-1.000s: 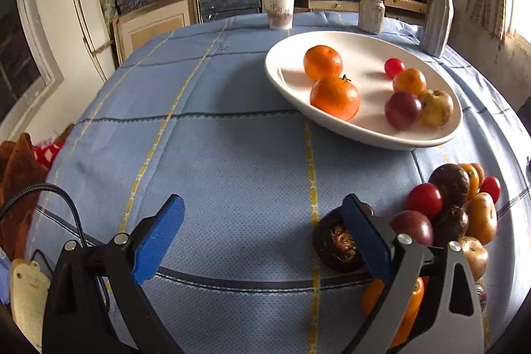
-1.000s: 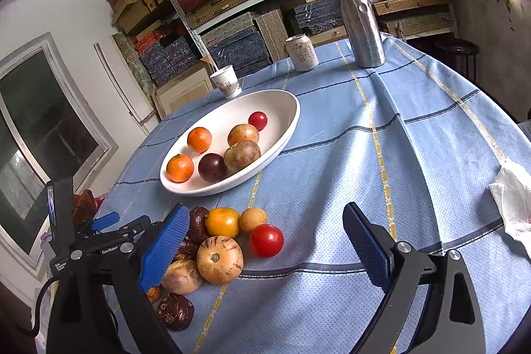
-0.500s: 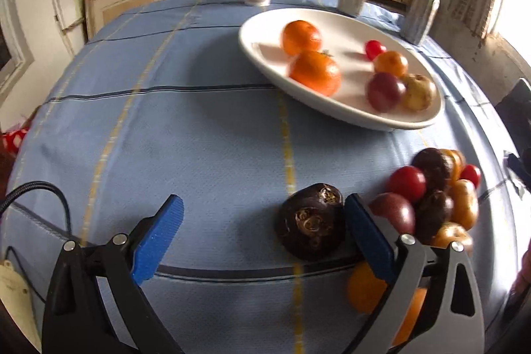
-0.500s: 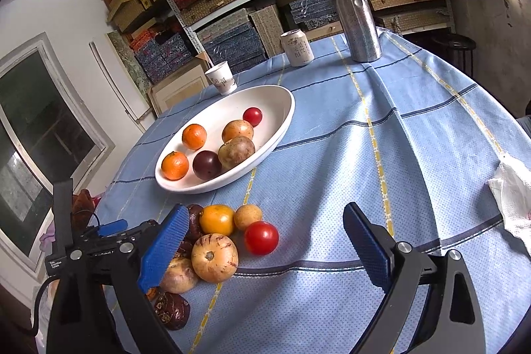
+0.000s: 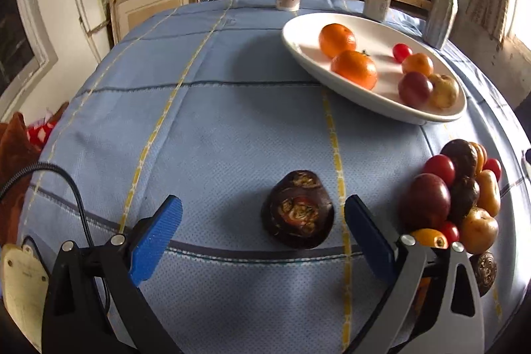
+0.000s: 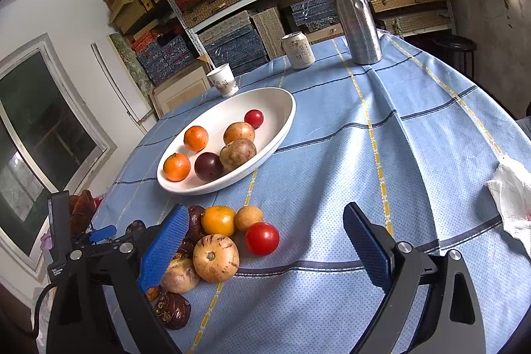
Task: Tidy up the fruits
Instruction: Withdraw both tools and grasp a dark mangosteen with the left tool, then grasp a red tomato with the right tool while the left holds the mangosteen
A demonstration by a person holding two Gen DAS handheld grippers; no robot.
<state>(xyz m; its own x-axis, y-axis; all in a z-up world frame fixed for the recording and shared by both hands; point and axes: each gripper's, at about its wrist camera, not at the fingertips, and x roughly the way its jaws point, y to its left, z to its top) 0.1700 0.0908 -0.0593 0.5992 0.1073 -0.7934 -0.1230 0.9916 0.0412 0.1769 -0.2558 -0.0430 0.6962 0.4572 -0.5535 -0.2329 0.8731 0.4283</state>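
Swung left since the earlier frame, bringing the dark fruit (image 5: 297,214) between the blue pads of the left tool (image 5: 262,231), spread apart, not touching. Lay alone on the desk (image 5: 205,128). Right tool (image 6: 265,241) also agape, above loose fruits (image 6: 215,257) near the bowl (image 6: 282,125).

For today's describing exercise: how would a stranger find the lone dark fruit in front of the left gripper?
Start at the white bowl on the blue tablecloth. Nearer the camera, the dark fruit sits alone between the open left gripper fingers, apart from the fruit pile, showing a scarred top.
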